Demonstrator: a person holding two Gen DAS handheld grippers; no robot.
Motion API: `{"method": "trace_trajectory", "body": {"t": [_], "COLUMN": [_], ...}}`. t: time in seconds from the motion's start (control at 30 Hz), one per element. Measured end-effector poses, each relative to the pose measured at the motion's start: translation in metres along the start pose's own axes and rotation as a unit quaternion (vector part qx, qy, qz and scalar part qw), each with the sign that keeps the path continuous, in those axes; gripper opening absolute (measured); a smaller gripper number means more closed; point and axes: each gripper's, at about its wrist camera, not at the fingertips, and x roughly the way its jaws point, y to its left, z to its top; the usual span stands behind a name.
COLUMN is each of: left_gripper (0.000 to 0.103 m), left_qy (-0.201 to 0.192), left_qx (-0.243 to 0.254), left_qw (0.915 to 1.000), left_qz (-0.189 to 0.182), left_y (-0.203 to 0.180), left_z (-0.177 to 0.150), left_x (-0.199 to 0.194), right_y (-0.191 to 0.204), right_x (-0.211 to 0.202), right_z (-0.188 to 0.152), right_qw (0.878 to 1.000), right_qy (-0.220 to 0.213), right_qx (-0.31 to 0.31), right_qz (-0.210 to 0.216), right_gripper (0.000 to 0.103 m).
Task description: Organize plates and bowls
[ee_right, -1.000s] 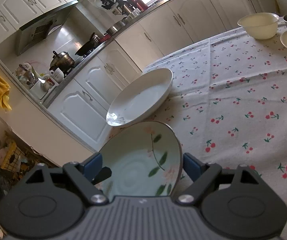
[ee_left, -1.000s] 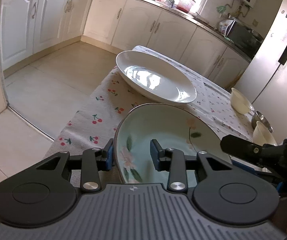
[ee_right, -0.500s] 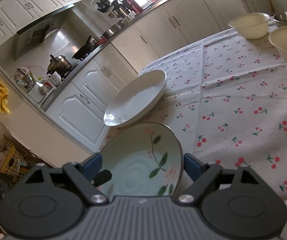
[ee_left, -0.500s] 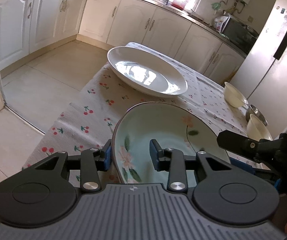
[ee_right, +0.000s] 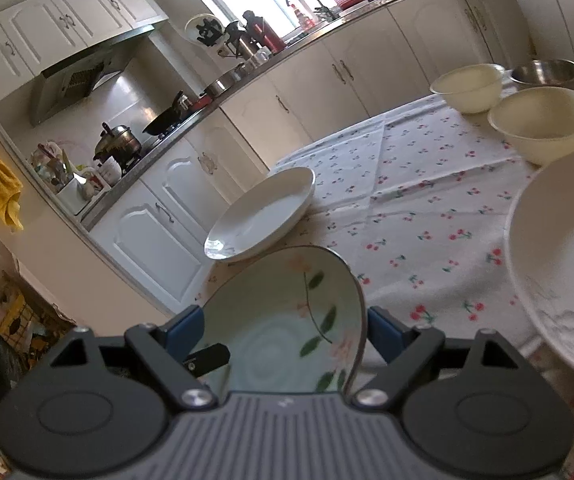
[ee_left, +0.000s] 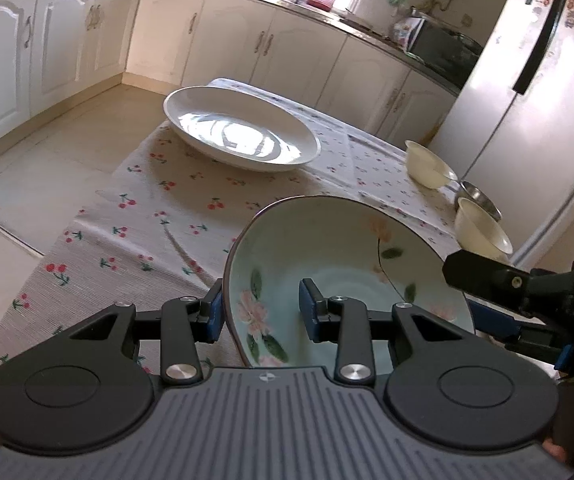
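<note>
A pale green plate with pink flowers (ee_left: 339, 264) is held up off the table, tilted. My left gripper (ee_left: 263, 314) is shut on its near-left rim, one finger inside and one outside. My right gripper (ee_right: 285, 330) spans the same plate (ee_right: 287, 320) across its width, with a blue pad against each edge. A large white oval plate (ee_left: 243, 134) lies further on the cherry-print tablecloth (ee_left: 159, 216); it also shows in the right wrist view (ee_right: 263, 214).
Two cream bowls (ee_right: 543, 130) (ee_right: 469, 86) and a steel bowl (ee_right: 547, 72) stand at the table's far end. A white embossed plate (ee_right: 563, 264) lies at the right edge. White cabinets (ee_left: 59, 36) and a fridge (ee_left: 527, 120) surround the table.
Both grippers have drawn back from the large white plate with the floral plate still held between them. The white embossed plate has come into the right wrist view.
</note>
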Motion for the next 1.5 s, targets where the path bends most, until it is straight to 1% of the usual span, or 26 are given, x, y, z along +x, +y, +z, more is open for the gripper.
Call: {"method": "trace_trajectory", "body": {"t": [0.23,0.5,0.8,1.03,1.1,1.17,1.3,1.33,1.4,1.5], "left_gripper": [0.039,0.039,0.040,0.041,0.045,0.055,0.059,0.063,0.066,0.077], "left_qy": [0.012,0.020,0.014,0.011,0.005,0.000,-0.012,-0.017,-0.027,-0.040], "left_qx": [0.017,0.025,0.033,0.029,0.028,0.025,0.022,0.023,0.029,0.039], "left_qw": [0.9997,0.9995,0.9993,0.9995,0.9996,0.9997,0.9996,0.9994,0.9989,0.9981], "left_qz": [-0.011,-0.005,0.000,-0.004,0.000,0.004,0.016,0.018,0.024,0.027], "left_y": [-0.017,-0.021,-0.027,-0.024,-0.023,-0.021,-0.020,-0.020,-0.023,-0.030], "left_z": [-0.010,-0.018,-0.021,-0.022,-0.021,-0.019,-0.014,-0.013,-0.008,-0.002], "left_x": [0.001,0.007,0.009,0.008,0.007,0.006,0.000,-0.002,-0.007,-0.015], "right_y": [-0.009,-0.020,-0.023,-0.026,-0.027,-0.024,-0.020,-0.020,-0.023,-0.031], "right_x": [-0.016,-0.020,-0.021,-0.023,-0.024,-0.028,-0.042,-0.046,-0.056,-0.071], "right_z": [-0.005,-0.013,-0.017,-0.019,-0.019,-0.018,-0.015,-0.014,-0.012,-0.011], "right_qw": [1.000,1.000,1.000,1.000,1.000,1.000,1.000,0.999,0.999,0.998], "right_qy": [-0.010,-0.005,-0.003,-0.005,-0.006,-0.011,-0.030,-0.035,-0.047,-0.066], "right_qx": [0.007,0.018,0.022,0.026,0.027,0.018,0.005,0.002,0.006,0.020], "right_qz": [-0.015,-0.020,-0.020,-0.014,-0.013,-0.013,0.000,-0.001,-0.002,-0.002], "right_gripper": [0.088,0.088,0.088,0.088,0.089,0.093,0.097,0.097,0.098,0.102]}}
